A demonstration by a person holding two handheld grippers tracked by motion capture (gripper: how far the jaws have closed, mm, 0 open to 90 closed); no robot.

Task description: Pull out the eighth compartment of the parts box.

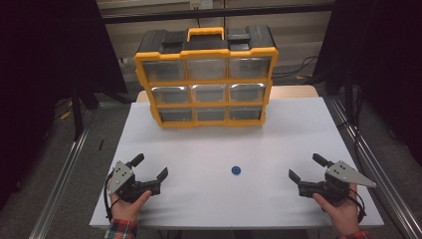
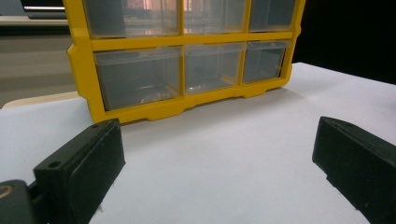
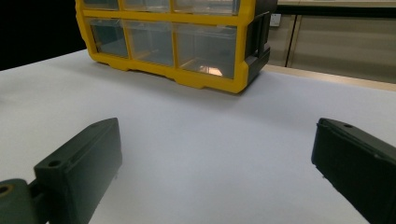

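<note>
1. High view: the left hand-held gripper and the right hand-held gripper are held low over the near part of the white counter, both spread wide and empty. A small blue disc lies flat between them, nearer the right one and touching neither. A yellow organizer of clear drawers stands upright at the far edge. The disc is probably best approached from above, with the jaws set astride it, since it is thin and may slide. Its exact shape is too small to be made out.
2. Left gripper view: wide, empty jaws are seen over bare counter, with the organizer's lower drawers ahead; their contents are blurred.
3. Right gripper view: wide, empty jaws again face the organizer, whose top is cut off.
</note>
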